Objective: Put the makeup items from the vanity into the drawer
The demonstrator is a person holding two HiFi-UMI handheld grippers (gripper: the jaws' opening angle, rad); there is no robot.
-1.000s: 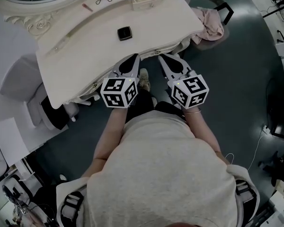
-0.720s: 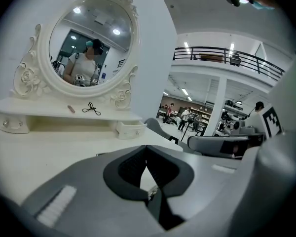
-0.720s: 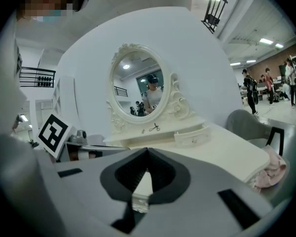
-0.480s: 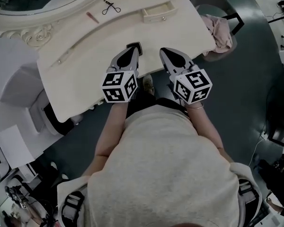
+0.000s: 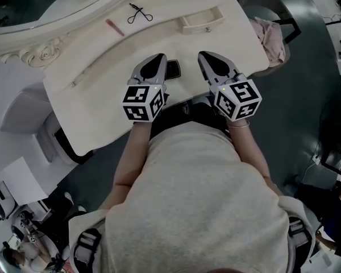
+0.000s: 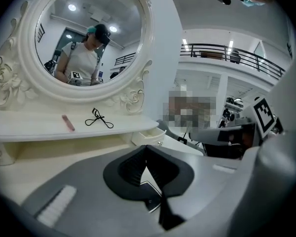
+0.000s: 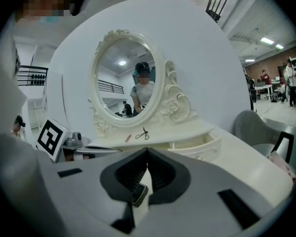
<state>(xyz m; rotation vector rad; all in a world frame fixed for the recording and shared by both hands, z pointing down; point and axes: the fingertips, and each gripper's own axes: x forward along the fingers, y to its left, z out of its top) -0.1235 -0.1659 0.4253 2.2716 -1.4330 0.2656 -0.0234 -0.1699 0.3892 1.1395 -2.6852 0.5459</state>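
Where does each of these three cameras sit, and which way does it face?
Head view: on the person's head, looking steeply down at the vanity; shows their torso, forearms, left gripper and right gripper.
Left gripper view: on the left gripper, looking along its shut jaws toward the mirror; the person appears only as a reflection.
Right gripper view: on the right gripper, facing the same mirror past shut jaws; also a reflection.
Shared: all three show the eyelash curler and the open drawer.

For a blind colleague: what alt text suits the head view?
From above, a person holds the left gripper and right gripper, both shut, over a cream vanity, a black compact between them. Farther back: an eyelash curler, a pink stick, an open drawer.
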